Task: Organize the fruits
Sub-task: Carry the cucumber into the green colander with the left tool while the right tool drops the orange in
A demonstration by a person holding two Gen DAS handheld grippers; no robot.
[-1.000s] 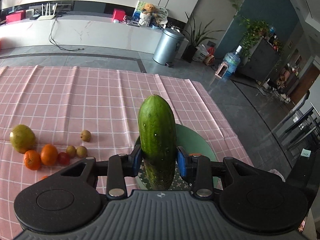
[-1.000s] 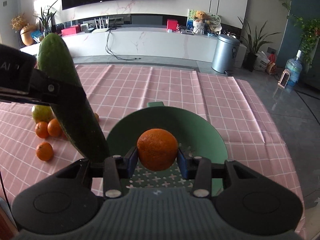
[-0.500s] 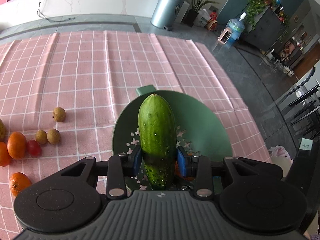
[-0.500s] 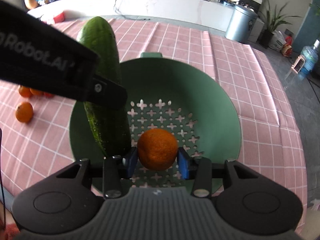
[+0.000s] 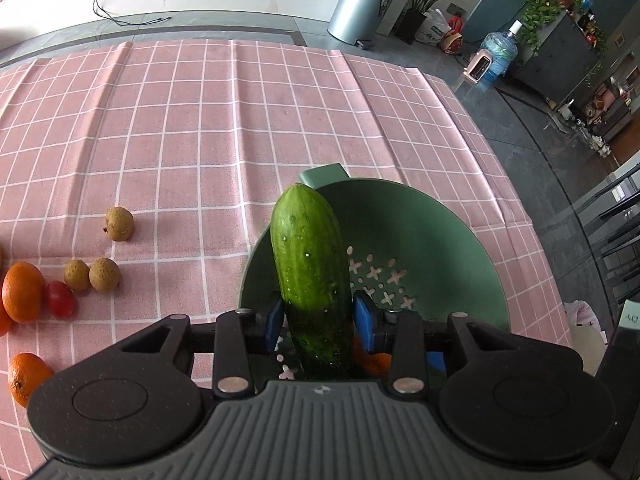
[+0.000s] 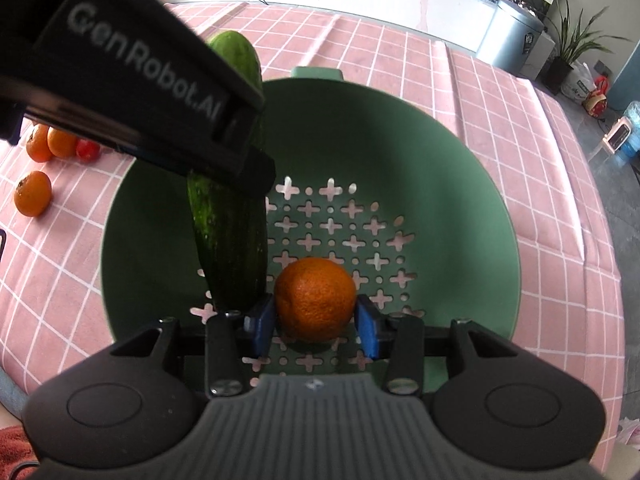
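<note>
The left gripper (image 5: 316, 316) clamps a long bumpy green cucumber (image 5: 310, 272), long axis pointing forward over the green perforated plastic colander (image 6: 472, 184), while the right gripper (image 6: 316, 322) pinches a round orange tangerine (image 6: 315, 298) inside the colander's bowl.

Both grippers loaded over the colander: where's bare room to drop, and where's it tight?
Free: the perforated floor of the green colander ahead and right of the orange, and the pink cloth beyond the colander's handle. Crowded: the colander's left side, where the cucumber hangs in the left gripper beside the right gripper, and the loose fruit cluster at the cloth's left.
</note>
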